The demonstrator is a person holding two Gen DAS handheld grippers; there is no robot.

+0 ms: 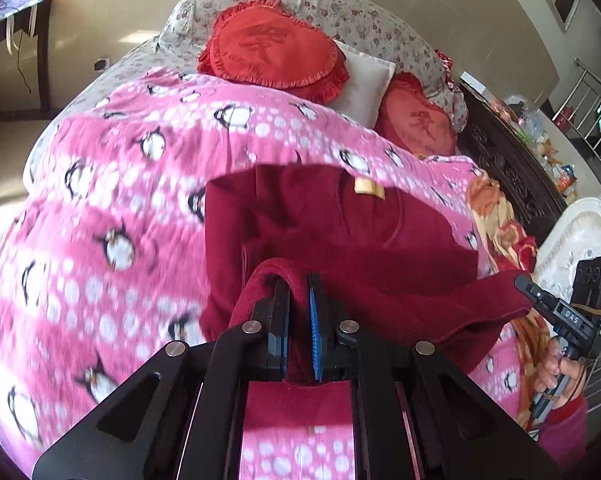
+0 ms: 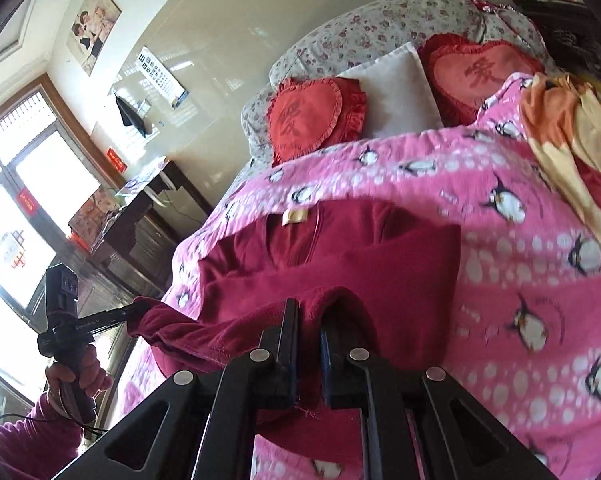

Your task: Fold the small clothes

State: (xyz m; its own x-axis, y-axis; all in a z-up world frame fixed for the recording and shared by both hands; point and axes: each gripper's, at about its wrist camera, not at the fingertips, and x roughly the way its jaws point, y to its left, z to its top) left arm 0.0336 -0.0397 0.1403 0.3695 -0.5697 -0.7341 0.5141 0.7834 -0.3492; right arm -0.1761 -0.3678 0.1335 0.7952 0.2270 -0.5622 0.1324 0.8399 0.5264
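The dark red garment lay on the pink penguin blanket near the bed's foot edge. The left hand-held gripper and right hand-held gripper each pinched its lifted near hem. By my judgement, 1 fold was under way; later folds remained.

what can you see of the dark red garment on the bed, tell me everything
The dark red garment is a soft, fleecy-looking top with a small yellowish label at its neckline. Its far part lies flat on the pink penguin blanket. Its near hem is lifted off the bed, pinched at one end by the left hand-held gripper and at the other by the right hand-held gripper, so the edge sags between them. It looks partly folded.
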